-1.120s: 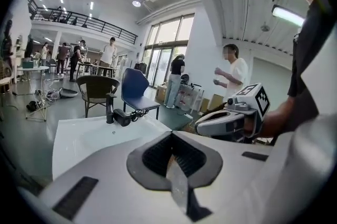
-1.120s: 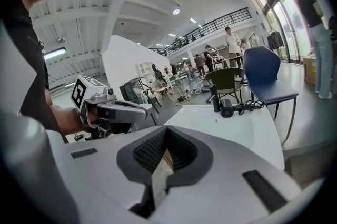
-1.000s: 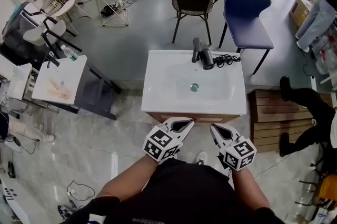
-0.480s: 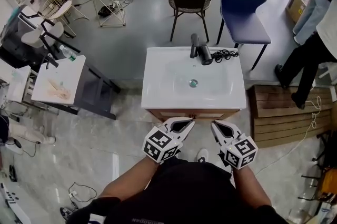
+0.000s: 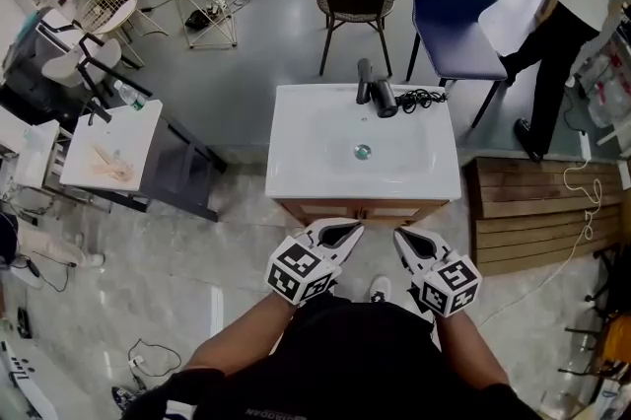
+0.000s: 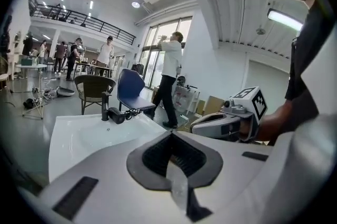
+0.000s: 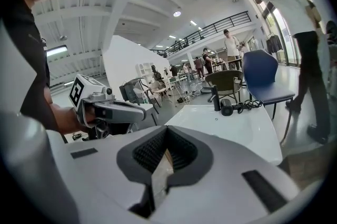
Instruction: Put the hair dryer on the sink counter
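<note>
Black ribbed pads (image 6: 158,153) meet edge to edge in the left gripper (image 5: 340,233), which has nothing between its jaws, and the right gripper (image 5: 406,239) shows the same in its own view: jaws fully together and empty. Both are held low and close to the person's body, tips angled inward toward each other and apart from the front edge of the white sink counter (image 5: 296,181). This looks like a resting posture rather than a reach. The hair dryer (image 5: 386,101) lies well away from them at the back of the counter, just beside the dark faucet (image 5: 364,81), with its black cord (image 5: 422,98) bunched on the rim to the right (a sensible spot, flat ledge rather than sloping basin). It rests on its side behind the bowl, clear of the drain (image 5: 363,151), so it should not slide or get wet. With the dryer lying on the counter and both tools empty, the task appears complete. Beyond the sink stand a wicker chair (image 5: 360,4) and a blue chair (image 5: 455,9), and a person (image 5: 562,24) walks past at the right.
</note>
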### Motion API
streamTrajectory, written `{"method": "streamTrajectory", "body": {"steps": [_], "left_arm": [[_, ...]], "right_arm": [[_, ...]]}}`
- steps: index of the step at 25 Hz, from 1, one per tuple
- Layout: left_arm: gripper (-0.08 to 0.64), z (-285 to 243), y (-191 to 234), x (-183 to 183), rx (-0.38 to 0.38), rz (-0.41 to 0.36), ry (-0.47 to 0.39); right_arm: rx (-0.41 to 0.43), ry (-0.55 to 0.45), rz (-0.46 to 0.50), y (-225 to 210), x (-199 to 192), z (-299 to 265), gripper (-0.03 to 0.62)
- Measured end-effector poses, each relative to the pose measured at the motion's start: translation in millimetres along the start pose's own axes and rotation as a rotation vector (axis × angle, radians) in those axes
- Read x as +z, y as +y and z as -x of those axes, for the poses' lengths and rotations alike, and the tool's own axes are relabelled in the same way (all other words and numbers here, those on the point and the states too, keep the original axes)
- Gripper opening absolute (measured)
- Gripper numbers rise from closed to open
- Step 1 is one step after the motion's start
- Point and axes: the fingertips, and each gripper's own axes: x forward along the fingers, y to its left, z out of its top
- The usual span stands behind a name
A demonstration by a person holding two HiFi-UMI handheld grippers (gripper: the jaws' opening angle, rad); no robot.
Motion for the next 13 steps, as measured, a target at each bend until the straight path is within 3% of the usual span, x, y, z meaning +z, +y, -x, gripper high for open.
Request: {"method": "streamTrajectory", "body": {"steps": [13], "left_arm": [[0.0, 2.9, 2.2, -1.1, 0.008, -0.001, -0.006]], "right_arm": [[-0.01, -0.003, -0.005, 1.0, -4.2, 4.0, 0.003]]}}
